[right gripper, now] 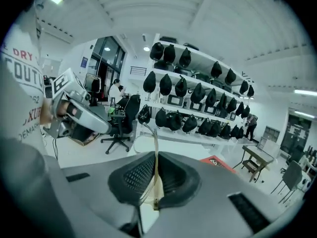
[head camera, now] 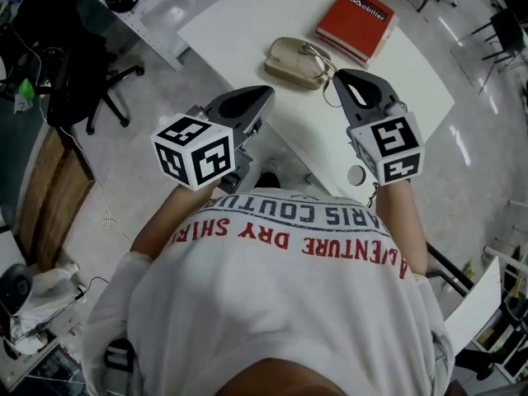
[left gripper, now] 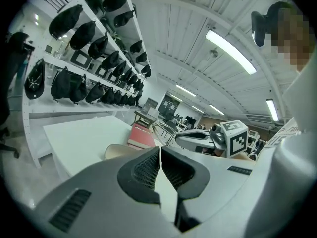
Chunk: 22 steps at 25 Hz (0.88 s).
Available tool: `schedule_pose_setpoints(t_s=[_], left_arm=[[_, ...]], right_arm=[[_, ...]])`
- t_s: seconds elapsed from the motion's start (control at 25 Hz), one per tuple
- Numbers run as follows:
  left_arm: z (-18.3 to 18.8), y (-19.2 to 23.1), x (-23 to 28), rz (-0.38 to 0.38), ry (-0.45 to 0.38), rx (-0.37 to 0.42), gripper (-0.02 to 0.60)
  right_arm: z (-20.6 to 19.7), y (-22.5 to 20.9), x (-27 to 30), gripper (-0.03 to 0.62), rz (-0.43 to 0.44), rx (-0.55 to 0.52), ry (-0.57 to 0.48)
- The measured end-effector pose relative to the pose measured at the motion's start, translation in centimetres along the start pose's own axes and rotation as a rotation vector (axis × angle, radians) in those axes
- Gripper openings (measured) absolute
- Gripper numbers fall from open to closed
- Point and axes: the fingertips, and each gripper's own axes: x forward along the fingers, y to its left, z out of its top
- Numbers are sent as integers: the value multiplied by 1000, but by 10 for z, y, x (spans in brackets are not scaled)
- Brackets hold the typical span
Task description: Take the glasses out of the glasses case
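On the white table (head camera: 247, 23) lies the beige glasses case (head camera: 295, 63), which also shows low in the left gripper view (left gripper: 116, 151). My right gripper (head camera: 339, 76) hovers just right of the case, shut on a thin part of the clear-framed glasses (right gripper: 156, 139). The frame rises from between the closed jaws (right gripper: 155, 155). In the head view the glasses show only as a thin wire line (head camera: 328, 89) by that gripper. My left gripper (head camera: 264, 93) hangs left of the case above the table's near edge. Its jaws (left gripper: 160, 150) meet at the tips with nothing between them.
A red book (head camera: 356, 23) lies beyond the case on the table. A small round object (head camera: 356, 174) sits near the table's near edge. Shelves of black bags (right gripper: 198, 93) line one wall, and an office chair (head camera: 82, 89) stands at the left.
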Motion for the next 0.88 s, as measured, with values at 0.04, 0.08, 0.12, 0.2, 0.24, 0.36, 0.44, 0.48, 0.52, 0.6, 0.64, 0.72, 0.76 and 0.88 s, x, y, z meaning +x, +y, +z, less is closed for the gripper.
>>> schedule_pose_setpoints(t_s=[0.04,0.08,0.12,0.2,0.24,0.36,0.44,0.48,0.52,0.6,0.64,0.72,0.76,0.88], left_arm=[[0,-6,-2,-6,-6,5,31],[1,-11,-3,-11,-12,10,31],[1,-16,-4,-15,-17,15,31],[0,-24,-7,-20,-23,24,31],[0,-28,-8,-22,-24,26,31],[-4,-37,-11,-21,-24,36,31],[-9,-42,-13,-14,-20,42,31],[-12,-44,-14,-12,-17,45,31],[-13,-47,-15,-9,-16,48,31],[-14,-51,-19,-5,-17,55,31],[-14,-53,-21,-2,-19,57,31],[-15,-56,-25,3,-24,60,31],[-16,-58,-27,5,-26,60,31],[-22,-67,-31,2,-24,64,31]], right_arm=[[2,2,-10,34,-1,15,-21],[3,4,-20,34,1,37,-44],[5,7,-28,34,5,62,-68],[7,13,-44,34,15,112,-112],[8,16,-51,34,19,134,-130],[9,24,-66,34,33,198,-179],[7,30,-74,32,52,248,-205],[6,33,-77,34,61,268,-216],[5,36,-80,32,68,280,-225],[5,40,-84,34,76,283,-237],[6,42,-87,32,78,281,-242],[10,45,-92,32,80,279,-257],[11,46,-94,32,80,278,-263],[10,52,-100,32,83,278,-271]])
